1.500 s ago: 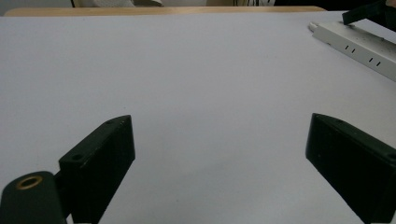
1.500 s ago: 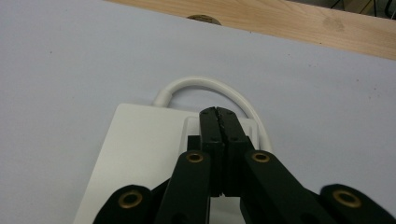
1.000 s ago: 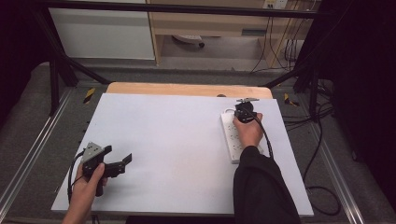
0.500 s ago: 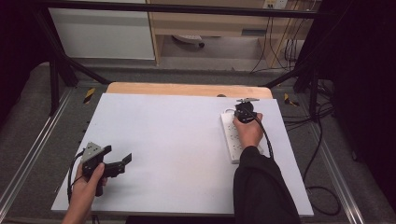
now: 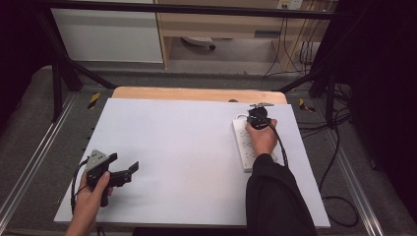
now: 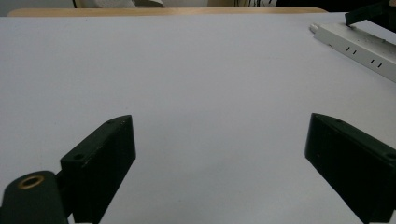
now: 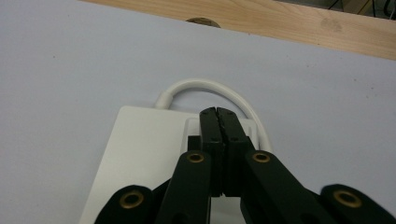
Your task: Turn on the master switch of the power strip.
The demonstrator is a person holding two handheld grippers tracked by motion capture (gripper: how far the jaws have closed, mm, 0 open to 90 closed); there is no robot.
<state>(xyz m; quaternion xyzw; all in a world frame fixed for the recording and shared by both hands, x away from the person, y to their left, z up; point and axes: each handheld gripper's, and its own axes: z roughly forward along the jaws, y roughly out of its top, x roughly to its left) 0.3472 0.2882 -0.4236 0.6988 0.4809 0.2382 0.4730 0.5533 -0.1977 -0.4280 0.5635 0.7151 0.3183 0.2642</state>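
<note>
At the far right of the bench (image 5: 196,128), the right gripper (image 7: 218,114) has its fingers pressed together, holding nothing, tips down on the raised switch at the cord end of the power strip (image 5: 244,142). To press well, I'd push straight down, squarely on the switch, so the tips don't slide toward the cable (image 7: 205,86) just beyond. The left gripper (image 5: 123,169) rests well apart, fingers wide and empty.
</note>
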